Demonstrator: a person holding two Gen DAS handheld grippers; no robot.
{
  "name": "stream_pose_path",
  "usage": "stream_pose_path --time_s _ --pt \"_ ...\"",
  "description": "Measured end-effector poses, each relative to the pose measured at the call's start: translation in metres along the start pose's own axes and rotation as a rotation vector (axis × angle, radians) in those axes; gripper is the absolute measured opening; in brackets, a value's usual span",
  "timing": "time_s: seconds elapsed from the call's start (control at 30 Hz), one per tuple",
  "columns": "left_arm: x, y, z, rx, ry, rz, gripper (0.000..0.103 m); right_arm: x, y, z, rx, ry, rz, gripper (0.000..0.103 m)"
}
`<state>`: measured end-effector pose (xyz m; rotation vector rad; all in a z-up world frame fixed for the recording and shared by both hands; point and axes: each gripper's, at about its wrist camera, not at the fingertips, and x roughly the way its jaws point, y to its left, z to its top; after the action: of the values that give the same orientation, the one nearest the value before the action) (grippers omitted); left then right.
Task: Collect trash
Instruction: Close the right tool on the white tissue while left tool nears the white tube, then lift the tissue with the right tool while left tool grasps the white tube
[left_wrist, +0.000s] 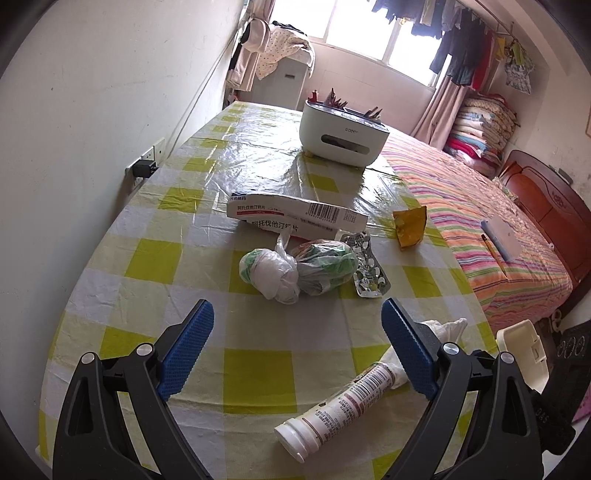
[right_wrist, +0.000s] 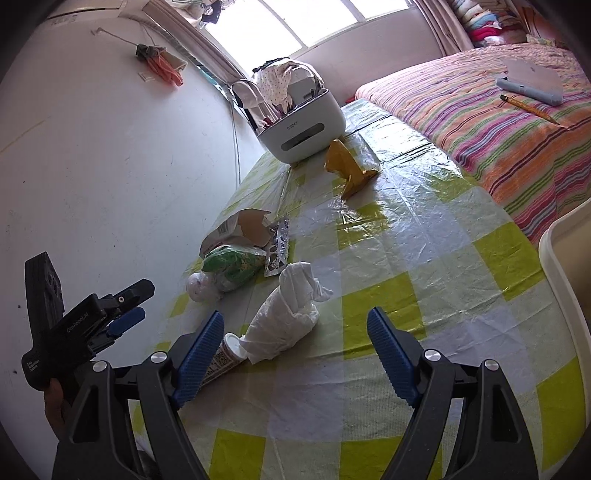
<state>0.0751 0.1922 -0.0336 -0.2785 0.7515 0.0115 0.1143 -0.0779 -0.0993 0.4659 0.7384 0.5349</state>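
Checked tablecloth (left_wrist: 258, 373) beside striped bed (left_wrist: 480, 229)

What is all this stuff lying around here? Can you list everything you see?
table: one, yellow and white checked cover, against the wall
medicine boxes: two, white, mid table
knotted bags: two, clear with white and green inside, before the boxes
pill strips: silver, beside the bags
wrapper: one, yellow, near the bed edge
tube: one, white, near edge
tissue wad: one, white, against the tube's end
organiser box: one, white, far end, holding pencils
bed: one, striped cover, beside the table
bin: one, cream, on the floor
left gripper: black with blue pads, open
right gripper: same, open
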Motion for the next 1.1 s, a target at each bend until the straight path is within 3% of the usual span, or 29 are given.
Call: stream_pose_path --time_s 0.07,0.17,0.37,0.7,0.93,0.97,1.1 --pt "0.001 -0.003 -0.004 0.033 0.046 -0.066 0.091 0.007 0.001 0.002 -0.003 0.022 0.002 0.078" --pt "-0.002 -0.009 -0.012 0.105 0.072 -0.094 0.091 0.012 0.007 0.006 -0.022 0.022 -0.004 0.078" --pt "0.007 -0.021 -0.03 0.23 0.144 -0.109 0.091 0.029 0.015 0.013 -0.067 0.081 -0.021 0.078" --pt "0.028 -0.041 -0.045 0.339 0.215 -0.1 0.091 0.055 0.011 0.025 -0.063 0.161 -0.012 0.076" --pt "0.043 -0.044 -0.051 0.367 0.261 -0.085 0.09 0.071 0.013 0.025 -0.076 0.232 0.006 0.045" --pt "0.044 -0.044 -0.052 0.367 0.266 -0.085 0.089 0.072 0.014 0.024 -0.079 0.239 0.014 0.036" --pt "0.05 -0.048 -0.057 0.4 0.281 -0.058 0.087 0.069 0.018 0.022 -0.103 0.232 0.029 0.027"
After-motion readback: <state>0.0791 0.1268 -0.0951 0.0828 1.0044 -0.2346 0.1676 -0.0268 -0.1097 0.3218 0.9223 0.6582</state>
